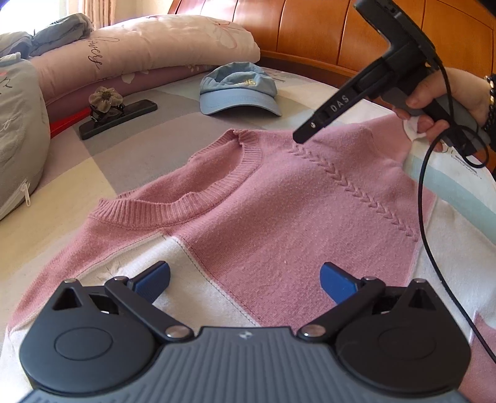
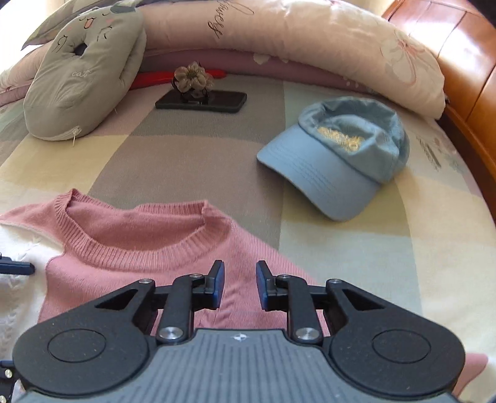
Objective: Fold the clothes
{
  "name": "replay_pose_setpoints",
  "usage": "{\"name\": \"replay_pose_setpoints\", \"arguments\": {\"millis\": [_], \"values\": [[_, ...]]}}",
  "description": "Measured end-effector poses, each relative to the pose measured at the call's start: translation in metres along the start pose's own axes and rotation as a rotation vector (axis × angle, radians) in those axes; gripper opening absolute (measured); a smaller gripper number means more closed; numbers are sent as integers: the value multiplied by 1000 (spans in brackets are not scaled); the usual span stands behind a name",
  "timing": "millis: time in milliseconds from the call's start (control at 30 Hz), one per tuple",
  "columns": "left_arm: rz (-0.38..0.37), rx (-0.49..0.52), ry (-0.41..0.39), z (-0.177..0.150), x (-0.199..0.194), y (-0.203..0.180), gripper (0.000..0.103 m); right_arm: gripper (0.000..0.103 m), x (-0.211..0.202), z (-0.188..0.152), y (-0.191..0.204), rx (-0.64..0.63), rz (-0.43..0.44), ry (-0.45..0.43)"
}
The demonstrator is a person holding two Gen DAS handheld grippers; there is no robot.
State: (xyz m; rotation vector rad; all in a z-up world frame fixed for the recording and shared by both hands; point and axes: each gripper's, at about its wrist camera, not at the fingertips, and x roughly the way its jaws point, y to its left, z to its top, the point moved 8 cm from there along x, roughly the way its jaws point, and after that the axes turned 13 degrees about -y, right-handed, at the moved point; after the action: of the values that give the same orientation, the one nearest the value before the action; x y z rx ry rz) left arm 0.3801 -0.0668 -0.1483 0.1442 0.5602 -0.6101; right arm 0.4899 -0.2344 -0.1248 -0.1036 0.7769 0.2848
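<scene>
pink sweater lies flat on the bed. left gripper gapes wide above it. right gripper hovers narrowly parted, holding nothing.

A bedroom in a home — the whole working surface is a made bed covered in a sheet of grey, cream and pale green blocks. A polished wooden headboard curves behind it. Along the head lie a long pink floral pillow and a grey cushion stitched "cat". Personal odds and ends sit on the sheet: a blue baseball cap, a black phone with a fabric flower hair clip on top. Daylight enters at the far corner — probably a curtained window.
</scene>
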Motion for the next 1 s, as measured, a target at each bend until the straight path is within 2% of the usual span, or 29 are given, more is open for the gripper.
{"name": "replay_pose_setpoints", "arguments": {"millis": [67,100,200,300,433,467,633,700,867,1000], "values": [[0,12,5,-1,1,-2,102,27,10,-17,-6,21,-25,52],[1,17,6,-1,2,-4,102,26,17,-21,-9,32,-38,51],[2,26,10,-2,3,-5,102,26,33,-10,-18,83,-56,-24],[3,21,9,-2,2,-3,102,28,44,1,-23,148,-65,-29],[2,10,1,0,-1,0,102,36,33,3,-9,67,-67,-17],[3,10,-1,1,-3,0,102,40,28,4,-2,47,-56,-28],[25,31,-34,11,-16,5,102,43,13,22,36,-38,47,-100],[40,33,-50,16,-23,10,102,50,13,32,53,-81,93,-118],[121,33,-70,24,-36,34,102,51,30,59,101,-162,212,-151],[140,-17,-80,27,-46,58,102,52,53,65,136,-239,296,-137]]}}
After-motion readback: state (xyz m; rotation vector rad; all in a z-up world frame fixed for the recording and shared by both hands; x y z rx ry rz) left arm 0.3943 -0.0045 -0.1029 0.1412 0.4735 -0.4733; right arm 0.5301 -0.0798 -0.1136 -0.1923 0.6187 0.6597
